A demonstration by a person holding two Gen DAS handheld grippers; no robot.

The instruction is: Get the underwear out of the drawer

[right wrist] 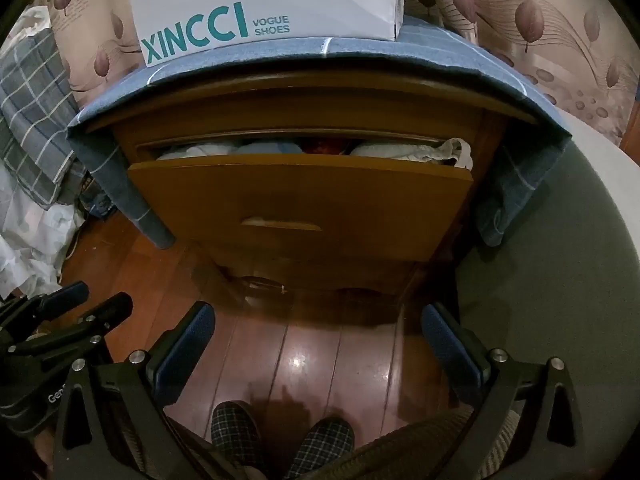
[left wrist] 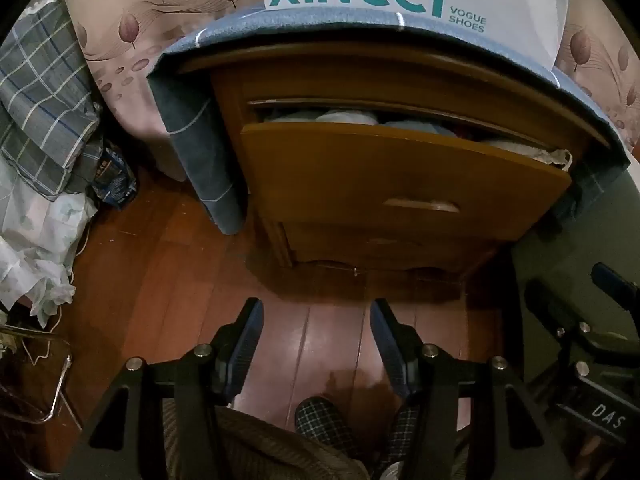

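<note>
Underwear lies in the top drawer, which stands pulled part way out of the nightstand, so your target sits ahead of and above both claws, in the narrow slot between the drawer front and the cabinet top. Folded pale and blue pieces run side by side along the drawer's width, and one crumpled whitish piece spills over the front edge at the right end. Your right gripper hangs over bare floor with its jaws spread wide and nothing between them; your left gripper is also off the floor and empty, jaws parted about halfway. Neither touches the drawer. Judging by how the drawer sits in each view, the right one faces it more squarely, and the spilled piece lies on its side, so it looks the better placed to reach in. The slot is shallow, so you may need to pull the drawer further first by its handle. The right view shows the spilled piece clearly and catches the left gripper at its lower left; the left view shows the drawer skewed, with the cloth only at the far corner. A shoebox sits on a cloth-covered top, clear of your path.
</note>
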